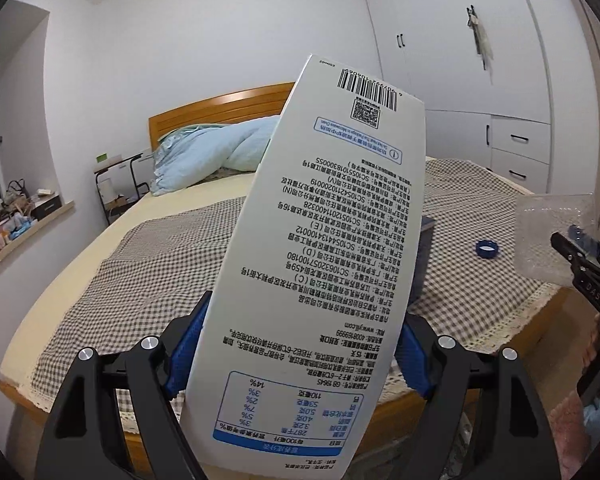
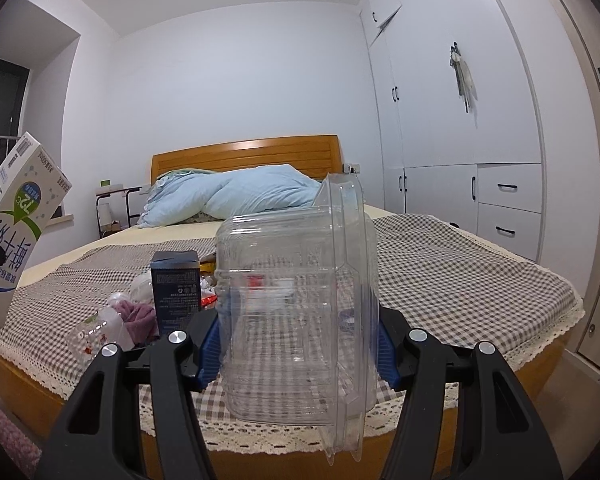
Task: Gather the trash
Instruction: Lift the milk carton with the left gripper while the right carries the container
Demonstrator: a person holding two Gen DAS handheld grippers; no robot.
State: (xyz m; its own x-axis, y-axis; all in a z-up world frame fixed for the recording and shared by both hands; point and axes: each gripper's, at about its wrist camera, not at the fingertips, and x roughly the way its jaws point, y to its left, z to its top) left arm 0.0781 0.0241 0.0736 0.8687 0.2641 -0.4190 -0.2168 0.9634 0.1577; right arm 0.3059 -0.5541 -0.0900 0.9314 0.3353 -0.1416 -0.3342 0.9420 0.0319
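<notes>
Already we have two pieces of trash lifted off the bed. Our left gripper [image 1: 300,344] has its blue pads pressed on the two sides of a tall milk carton [image 1: 320,264], jaws spread wide around it, and the carton stands upside down with its barcode at the top. Our right gripper [image 2: 296,348] is closed part-way on a clear plastic container [image 2: 296,312], which sits upright between the pads with its lid hanging to the right.

To carry these well, we judge that we should keep both grips steady and level; the thin container could buckle or slip if we squeeze harder or tilt it.

More trash is left on the checked bedspread [image 2: 460,280]: a dark small box [image 2: 176,284] standing upright, a crumpled plastic bottle [image 2: 100,332] near the edge, a purple cloth [image 2: 140,316] beside it, and a blue bottle cap [image 1: 487,249] lying apart.

Beyond that, a light blue quilt [image 2: 240,196] is heaped against the wooden headboard [image 2: 244,152]. White wardrobes [image 2: 460,120] fill the right wall.
</notes>
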